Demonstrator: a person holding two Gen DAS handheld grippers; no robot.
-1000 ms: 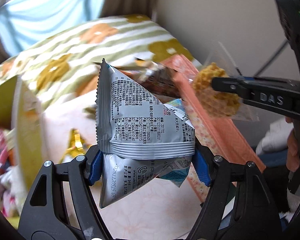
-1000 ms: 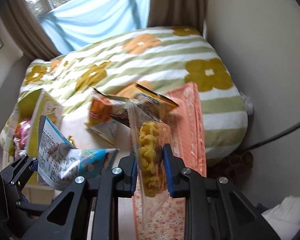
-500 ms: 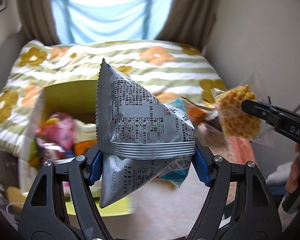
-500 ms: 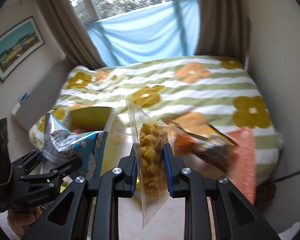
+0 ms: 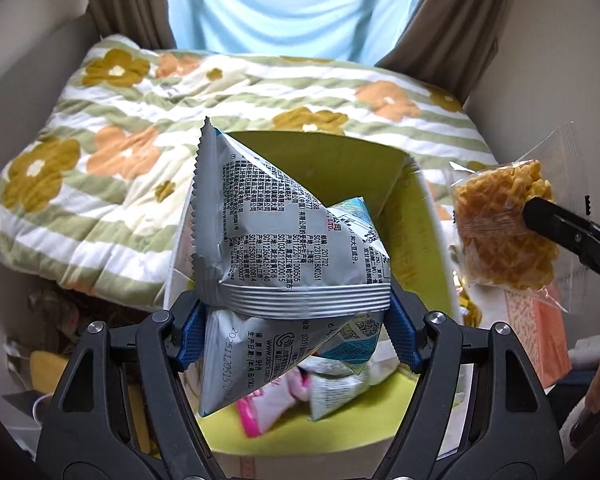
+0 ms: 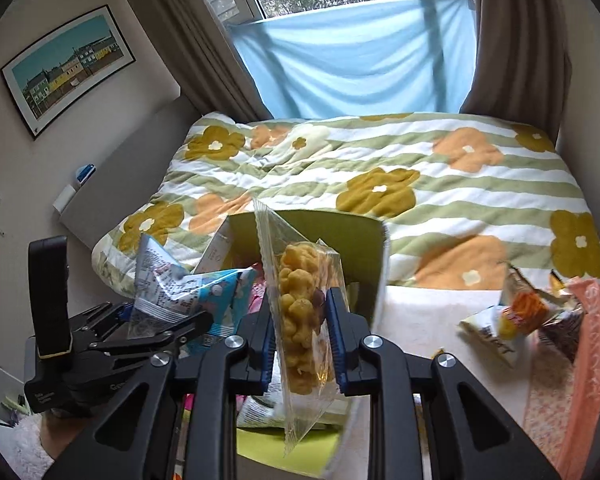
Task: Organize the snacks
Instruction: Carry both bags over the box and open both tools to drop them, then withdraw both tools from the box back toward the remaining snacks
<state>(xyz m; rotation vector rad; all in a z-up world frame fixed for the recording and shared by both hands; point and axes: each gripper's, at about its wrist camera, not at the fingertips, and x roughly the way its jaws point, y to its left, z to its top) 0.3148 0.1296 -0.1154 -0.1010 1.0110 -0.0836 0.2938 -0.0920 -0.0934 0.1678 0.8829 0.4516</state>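
My left gripper (image 5: 296, 332) is shut on a puffed silver snack packet (image 5: 284, 240) with black print and a blue face. It hangs over an open yellow-green box (image 5: 412, 224). My right gripper (image 6: 300, 336) is shut on a clear bag of yellow waffle snack (image 6: 300, 300), upright between the blue pads, also above the box (image 6: 340, 236). In the right wrist view the left gripper (image 6: 160, 316) and its packet (image 6: 180, 288) sit just left of the bag. The left wrist view shows the bag (image 5: 500, 232) to the right of the box, with the right gripper (image 5: 536, 216) shut on it.
Inside the box lie a pink packet (image 5: 268, 404) and other wrapped snacks. Loose snack packets (image 6: 520, 316) lie on the white surface to the right, beside an orange floral cloth (image 6: 572, 360). A flowered quilt (image 6: 380, 184) covers the bed behind. Clutter sits on the floor at left (image 5: 52, 320).
Both grippers have swung left, away from the loose snacks and orange cloth, to above the yellow-green box. Each keeps the same hold on its packet.
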